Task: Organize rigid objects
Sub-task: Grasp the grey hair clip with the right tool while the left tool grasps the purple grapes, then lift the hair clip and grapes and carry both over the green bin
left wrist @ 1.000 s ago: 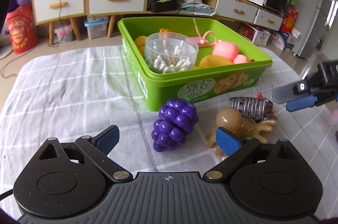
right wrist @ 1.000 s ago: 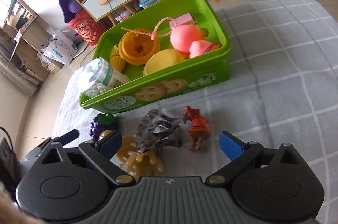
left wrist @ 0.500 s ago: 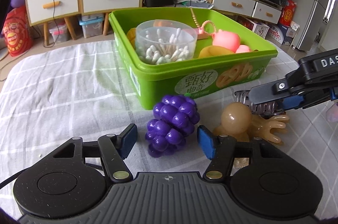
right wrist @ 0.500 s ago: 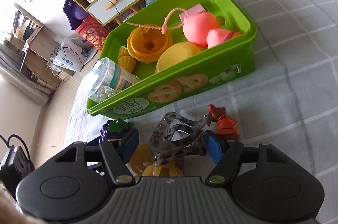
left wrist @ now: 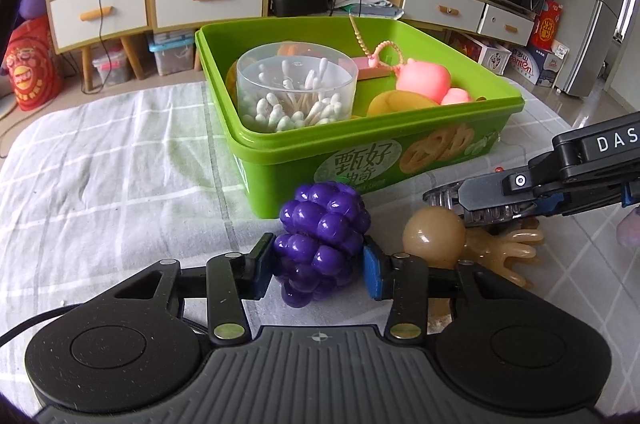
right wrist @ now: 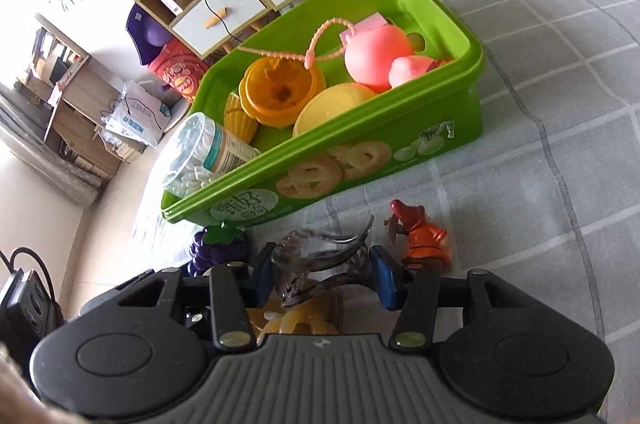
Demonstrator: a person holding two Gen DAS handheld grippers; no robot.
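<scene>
Green bin (left wrist: 400, 159): far on the checked cloth (left wrist: 100, 175), holding toys.
Left gripper (left wrist: 319, 266): jaws just closed, pads pressing the purple grapes (left wrist: 320, 240) near the bin.
Right gripper (right wrist: 322, 274): jaws just closed, clamping the clear hair claw (right wrist: 320, 260), right of the grapes.

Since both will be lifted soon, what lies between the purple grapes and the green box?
Nothing: the left wrist view shows only bare checked cloth between the purple grapes and the green box.
</scene>
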